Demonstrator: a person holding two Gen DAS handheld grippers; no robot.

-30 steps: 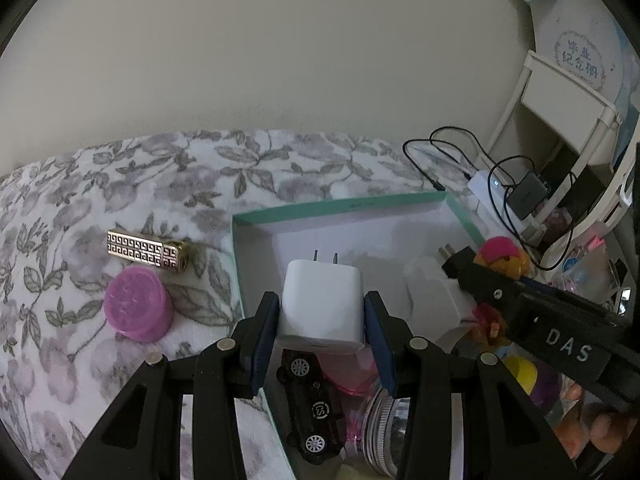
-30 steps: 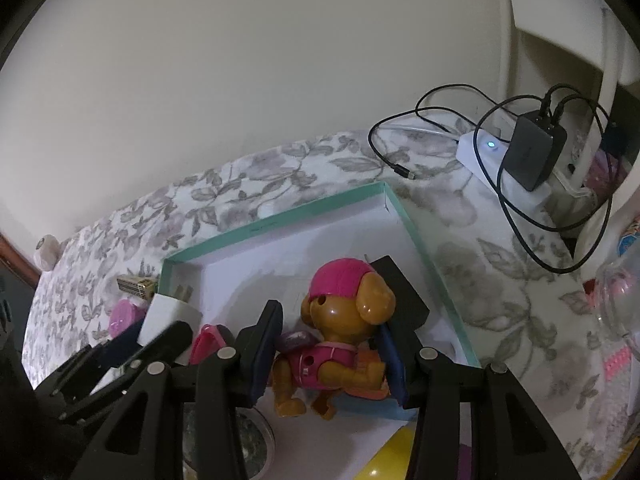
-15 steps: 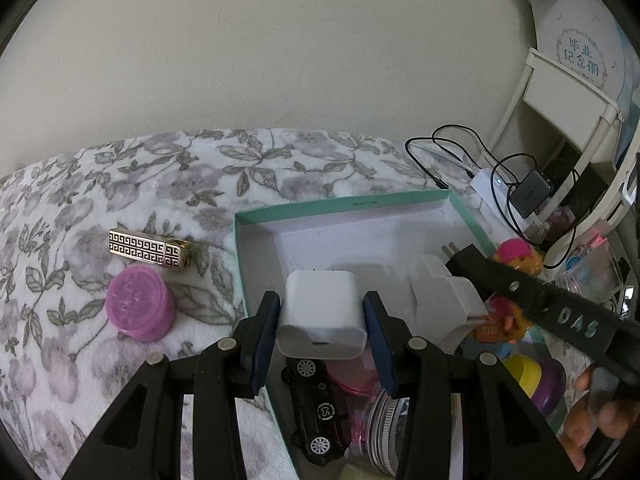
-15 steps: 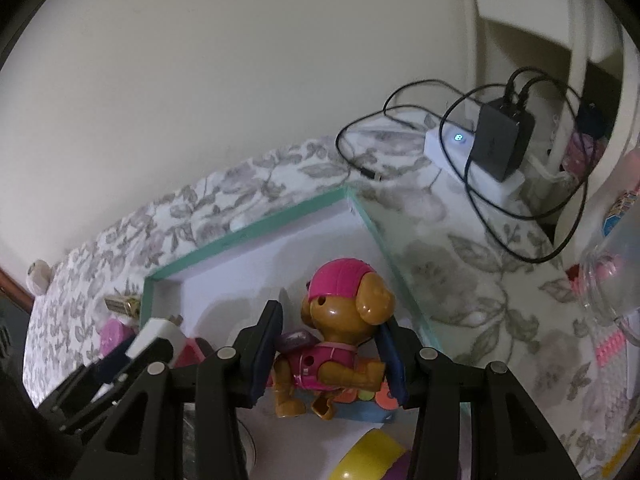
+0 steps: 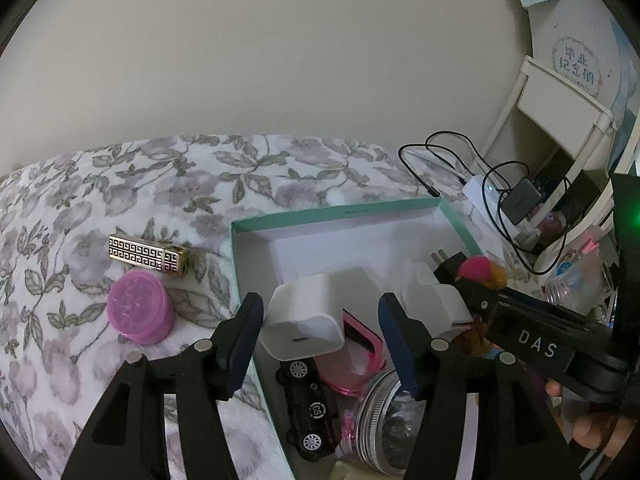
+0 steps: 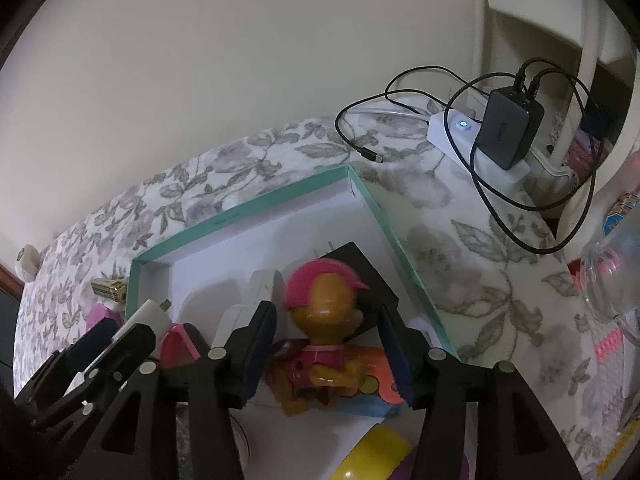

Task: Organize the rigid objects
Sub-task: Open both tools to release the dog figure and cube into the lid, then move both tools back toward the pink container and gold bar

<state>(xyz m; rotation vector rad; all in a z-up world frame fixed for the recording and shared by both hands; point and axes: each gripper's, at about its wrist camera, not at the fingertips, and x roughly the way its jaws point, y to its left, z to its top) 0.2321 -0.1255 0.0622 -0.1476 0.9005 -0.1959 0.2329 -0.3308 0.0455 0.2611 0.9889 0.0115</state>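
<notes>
Landmark: the teal-rimmed box (image 5: 336,214), resting on the floral-covered bed (image 5: 120,184).

Left gripper (image 5: 320,334): fingers spread apart, holding nothing. The white charger (image 5: 304,324) sits between them, inside the box at its near left side, propped on other contents and tilted. It appears clear of both pads. Its USB face points back toward the gripper, and the prongs point toward the far wall of the box.

Right gripper (image 6: 328,350): fingers also apart, with a gap on either side of the toy dog (image 6: 320,332). The dog lies inside the box toward its near right wall, with its head toward the far wall and its body running back along the finger line.

Both items appear deposited. Judged next targets are the purple round case (image 5: 140,308) and the gold patterned bar (image 5: 150,254), both outside the box, just beside its left wall. The left gripper is nearer. The bar's long axis runs crosswise to the left fingers.

View differences: the left wrist view shows both outside items in full, whereas the right wrist view shows only slivers of them. The right wrist view shows the black adapter (image 6: 360,276) behind the dog, mostly hidden in the left view.
</notes>
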